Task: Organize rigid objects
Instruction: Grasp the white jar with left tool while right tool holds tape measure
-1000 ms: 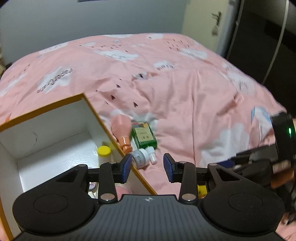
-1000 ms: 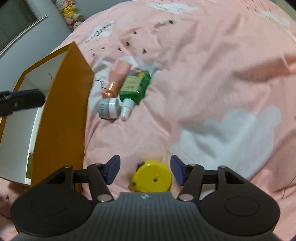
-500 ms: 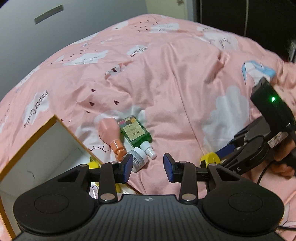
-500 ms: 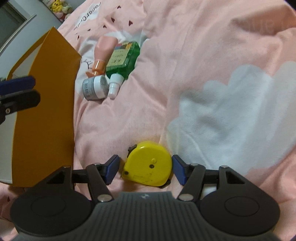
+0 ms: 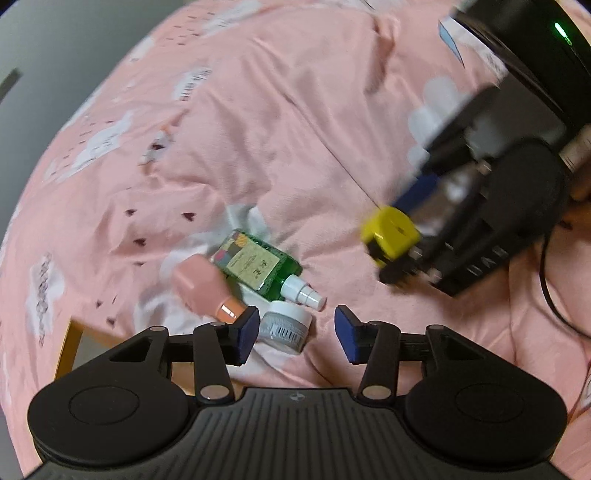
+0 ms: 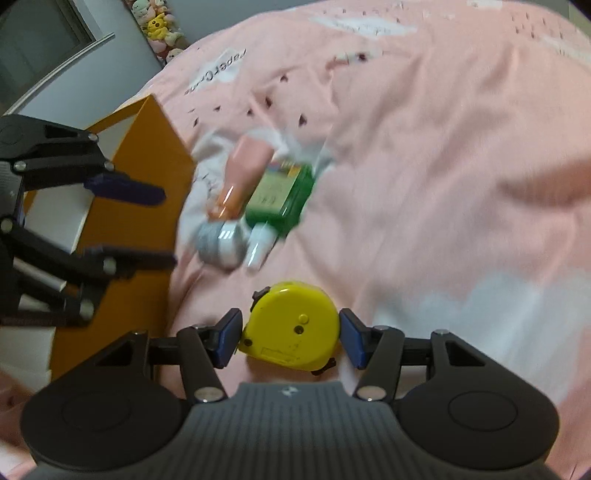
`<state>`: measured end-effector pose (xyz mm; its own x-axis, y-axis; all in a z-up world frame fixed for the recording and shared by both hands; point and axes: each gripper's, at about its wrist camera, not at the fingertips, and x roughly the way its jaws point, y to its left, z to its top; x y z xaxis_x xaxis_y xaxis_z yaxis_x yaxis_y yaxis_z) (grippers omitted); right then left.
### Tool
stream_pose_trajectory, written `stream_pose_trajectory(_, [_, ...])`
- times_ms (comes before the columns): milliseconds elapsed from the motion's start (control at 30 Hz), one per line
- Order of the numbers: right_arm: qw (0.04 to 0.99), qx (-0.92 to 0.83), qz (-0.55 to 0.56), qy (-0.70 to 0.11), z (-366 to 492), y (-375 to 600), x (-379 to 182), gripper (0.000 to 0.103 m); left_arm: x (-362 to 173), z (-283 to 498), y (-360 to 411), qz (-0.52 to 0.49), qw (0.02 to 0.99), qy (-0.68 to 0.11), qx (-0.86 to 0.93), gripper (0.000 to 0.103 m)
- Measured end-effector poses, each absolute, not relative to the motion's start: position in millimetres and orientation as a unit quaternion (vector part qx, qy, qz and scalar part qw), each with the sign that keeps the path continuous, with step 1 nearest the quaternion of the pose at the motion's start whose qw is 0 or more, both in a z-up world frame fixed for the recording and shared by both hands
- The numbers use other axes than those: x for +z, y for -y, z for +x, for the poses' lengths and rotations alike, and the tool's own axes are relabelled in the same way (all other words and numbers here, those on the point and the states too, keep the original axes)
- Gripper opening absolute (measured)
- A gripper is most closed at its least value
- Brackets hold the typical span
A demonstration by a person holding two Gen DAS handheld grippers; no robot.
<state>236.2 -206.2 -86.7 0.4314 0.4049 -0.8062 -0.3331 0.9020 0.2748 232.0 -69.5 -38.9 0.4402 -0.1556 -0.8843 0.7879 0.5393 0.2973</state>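
Note:
My right gripper (image 6: 290, 338) is shut on a yellow tape measure (image 6: 291, 326) and holds it above the pink bedspread; it also shows in the left wrist view (image 5: 391, 236). My left gripper (image 5: 293, 334) is open and empty, just above a small grey jar (image 5: 284, 326). Beside the jar lie a green spray bottle (image 5: 258, 267) and a pink bottle (image 5: 201, 286). The same three lie together in the right wrist view: jar (image 6: 221, 243), green bottle (image 6: 280, 199), pink bottle (image 6: 243, 170).
An orange-walled white box (image 6: 147, 184) stands left of the bottles; its corner shows in the left wrist view (image 5: 70, 347). The pink bedspread (image 5: 258, 129) spreads all round. A grey wall and plush toys (image 6: 159, 26) are at the far left.
My right gripper has closed on the tape measure and lifted it off the bed. My left gripper has swung away from the box to above the grey jar.

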Motion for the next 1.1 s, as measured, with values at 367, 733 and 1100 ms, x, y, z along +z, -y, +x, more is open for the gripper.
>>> stream_pose_trajectory(367, [0.83,0.221,0.099,-0.502,264,221,-119,0.057,-90,280,91,0.439,0.655,-0.516,-0.335,0.057])
stream_pose_trajectory(733, [0.83,0.222,0.104,-0.502,265,221,-121,0.057,-111,291,102,0.463,0.63,-0.549,-0.295,0.047])
stream_pose_trajectory(1100, [0.833,0.223,0.102,-0.495,260,221,-118,0.056,-84,285,82,0.383,0.702,-0.527,-0.289,0.046])
